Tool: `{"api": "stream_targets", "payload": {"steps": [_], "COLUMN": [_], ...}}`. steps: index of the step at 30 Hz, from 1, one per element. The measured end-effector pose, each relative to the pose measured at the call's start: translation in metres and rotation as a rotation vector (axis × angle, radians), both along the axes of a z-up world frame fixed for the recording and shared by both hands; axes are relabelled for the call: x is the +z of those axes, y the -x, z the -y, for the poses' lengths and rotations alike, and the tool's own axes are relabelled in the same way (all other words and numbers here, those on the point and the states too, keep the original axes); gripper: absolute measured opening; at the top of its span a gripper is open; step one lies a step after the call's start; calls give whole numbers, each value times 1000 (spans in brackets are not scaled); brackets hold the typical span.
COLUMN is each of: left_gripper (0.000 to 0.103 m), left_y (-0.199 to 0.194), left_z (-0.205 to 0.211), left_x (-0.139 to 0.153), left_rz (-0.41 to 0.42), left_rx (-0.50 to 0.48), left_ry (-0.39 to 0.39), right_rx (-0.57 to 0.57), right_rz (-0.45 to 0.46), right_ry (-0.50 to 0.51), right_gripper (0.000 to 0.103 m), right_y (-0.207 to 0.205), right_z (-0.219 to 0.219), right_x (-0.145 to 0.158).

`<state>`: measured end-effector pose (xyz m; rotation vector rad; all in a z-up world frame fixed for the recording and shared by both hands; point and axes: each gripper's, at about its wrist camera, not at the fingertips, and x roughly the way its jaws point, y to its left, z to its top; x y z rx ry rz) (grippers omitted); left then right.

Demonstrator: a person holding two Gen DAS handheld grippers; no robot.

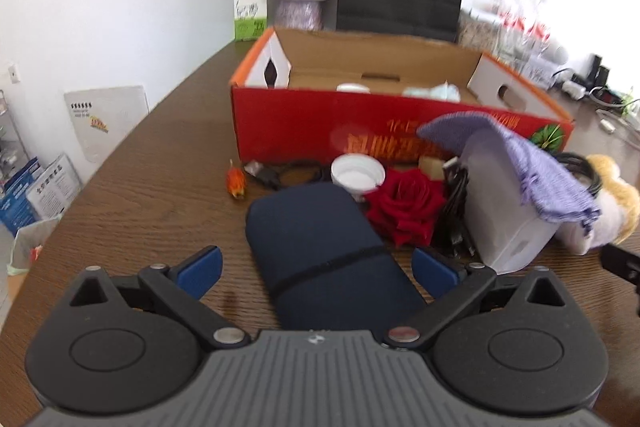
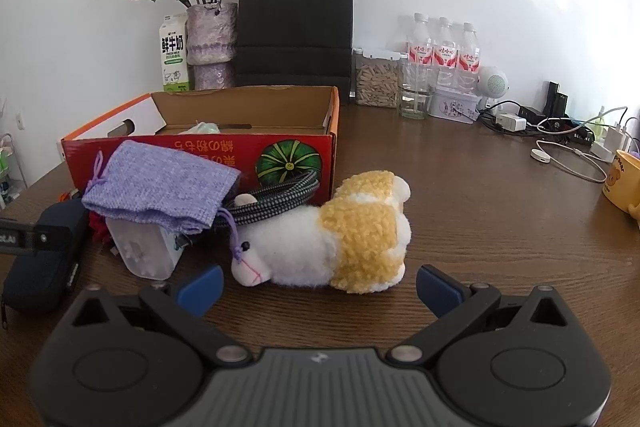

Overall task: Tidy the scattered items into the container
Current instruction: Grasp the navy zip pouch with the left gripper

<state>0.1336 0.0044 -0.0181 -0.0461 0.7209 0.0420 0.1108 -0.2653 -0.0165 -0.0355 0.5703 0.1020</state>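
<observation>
Left gripper stands wide open around the navy pouch — pads clear of it; right gripper gapes empty before the plush toy, near the red box.

Milk carton reads 鲜牛奶 in big dark characters, with small "FRESH MILK" print under it. Red box front carries yellow characters upside down, partly hidden by the purple pouch, not reliably readable. Bottle labels and yellow mug lettering too small to read.
</observation>
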Motion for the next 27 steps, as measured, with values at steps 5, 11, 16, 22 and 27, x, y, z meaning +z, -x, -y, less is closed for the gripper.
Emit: {"api": "stream_targets", "payload": {"steps": [5,11,16,22,27], "left_gripper": [99,71,70,69,69], "left_y": [-5,7,14,20,29], "left_z": [-2,-15,-24,-28,-29], "left_x": [-12,-5,-2,4,12], "left_rz": [-10,24,38,66,110], "left_rx": [25,-6,11,16,9], "left_ry": [6,30,44,48,34], "right_rx": [-1,-14,-11,-6,2], "right_rz": [-2,-12,-16,-7,19], "right_ry": [-9,-16,-16,-9,-12], "right_gripper": [103,103,103,103,103], "right_y": [1,0,-1,2,7], "right_z": [3,8,7,5,4], "right_x": [-2,-5,-6,-3,7]}}
